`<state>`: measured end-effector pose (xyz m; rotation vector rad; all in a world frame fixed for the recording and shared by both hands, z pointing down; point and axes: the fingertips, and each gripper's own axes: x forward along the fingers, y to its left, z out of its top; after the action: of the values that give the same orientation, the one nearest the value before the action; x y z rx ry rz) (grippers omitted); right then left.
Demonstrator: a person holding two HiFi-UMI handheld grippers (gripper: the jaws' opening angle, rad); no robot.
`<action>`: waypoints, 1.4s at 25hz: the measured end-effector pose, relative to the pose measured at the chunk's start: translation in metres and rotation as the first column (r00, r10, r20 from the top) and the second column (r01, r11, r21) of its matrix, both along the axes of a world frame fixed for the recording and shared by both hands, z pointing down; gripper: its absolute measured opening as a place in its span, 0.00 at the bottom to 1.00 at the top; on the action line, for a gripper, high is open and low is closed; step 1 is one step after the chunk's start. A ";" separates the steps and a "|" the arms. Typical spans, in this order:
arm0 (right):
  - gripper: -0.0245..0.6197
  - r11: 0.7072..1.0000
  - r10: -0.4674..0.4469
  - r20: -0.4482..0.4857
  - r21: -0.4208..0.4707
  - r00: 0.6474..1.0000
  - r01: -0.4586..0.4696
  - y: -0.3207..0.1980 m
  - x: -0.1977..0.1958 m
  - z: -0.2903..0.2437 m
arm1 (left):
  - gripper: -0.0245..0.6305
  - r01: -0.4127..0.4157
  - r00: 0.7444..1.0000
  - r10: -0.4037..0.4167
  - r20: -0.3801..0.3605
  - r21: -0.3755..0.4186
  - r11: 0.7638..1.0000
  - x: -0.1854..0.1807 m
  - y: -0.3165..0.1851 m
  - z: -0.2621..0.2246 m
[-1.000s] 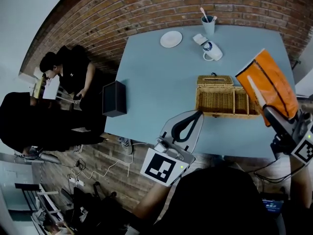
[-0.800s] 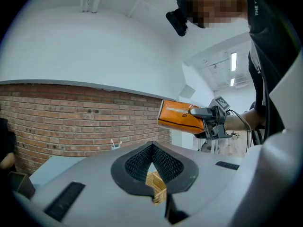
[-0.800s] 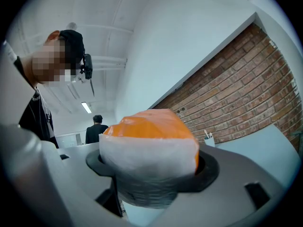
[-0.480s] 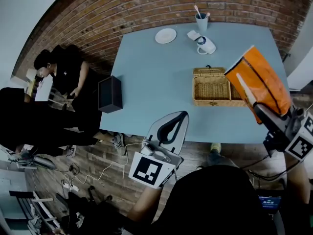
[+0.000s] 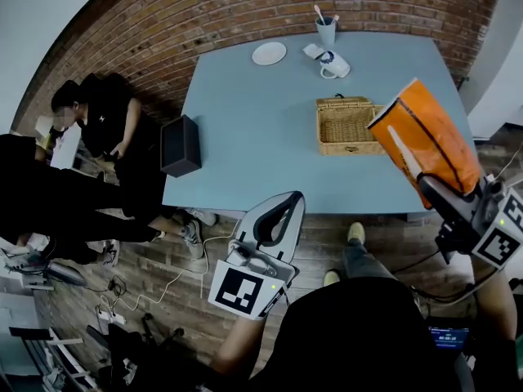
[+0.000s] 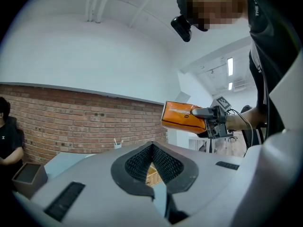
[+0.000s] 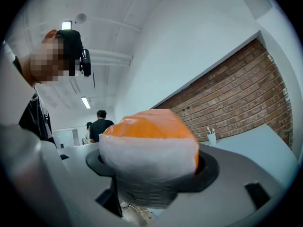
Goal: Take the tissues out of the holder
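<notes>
My right gripper [image 5: 413, 163] is shut on an orange tissue pack [image 5: 431, 147] with a white end, held up in the air off the table's near right corner. Seen along its jaws, the pack [image 7: 149, 141] fills the right gripper view. The wicker holder [image 5: 346, 124] stands on the blue table [image 5: 245, 137], lid open, just left of the pack. My left gripper [image 5: 280, 212] hangs shut and empty over the floor in front of the table edge. The left gripper view shows the pack [image 6: 182, 117] in the other gripper [image 6: 208, 113] beyond its own shut jaws.
At the table's far side stand a white plate [image 5: 269, 53], a mug [image 5: 333, 64] and a cup with toothbrushes [image 5: 325, 29]. A black box [image 5: 181, 145] sits by the table's left edge. People [image 5: 98, 121] sit at the left beside the brick wall. Cables lie on the floor.
The view has pulled back, so the table and holder look farther off. Both grippers have come away from the table toward me. The right gripper keeps its hold on the pack.
</notes>
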<state>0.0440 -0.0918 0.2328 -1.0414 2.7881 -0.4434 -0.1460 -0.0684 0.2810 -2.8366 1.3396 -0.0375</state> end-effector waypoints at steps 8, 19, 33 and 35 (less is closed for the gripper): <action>0.57 1.000 0.022 0.019 0.003 1.000 -0.022 0.048 -0.005 0.002 | 0.04 -0.019 1.000 0.019 -0.005 0.012 1.000 -0.005 0.044 0.001; 0.57 0.995 0.091 0.055 -0.047 0.994 -0.088 0.098 0.009 0.014 | 0.04 -0.049 0.999 0.049 0.004 -0.019 0.999 0.002 0.090 0.007; 0.57 0.987 0.142 0.056 -0.086 0.988 -0.137 0.100 0.064 0.013 | 0.04 -0.078 0.997 0.078 0.016 -0.030 0.997 0.052 0.084 -0.006; 0.57 0.986 0.148 0.059 -0.082 0.987 -0.143 0.095 0.070 0.012 | 0.04 -0.077 0.997 0.078 0.016 -0.024 0.997 0.058 0.082 -0.009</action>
<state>0.1141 0.0036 0.2448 -1.2143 2.6349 -0.5603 -0.0884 0.0138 0.2725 -2.8977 1.2328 -0.0768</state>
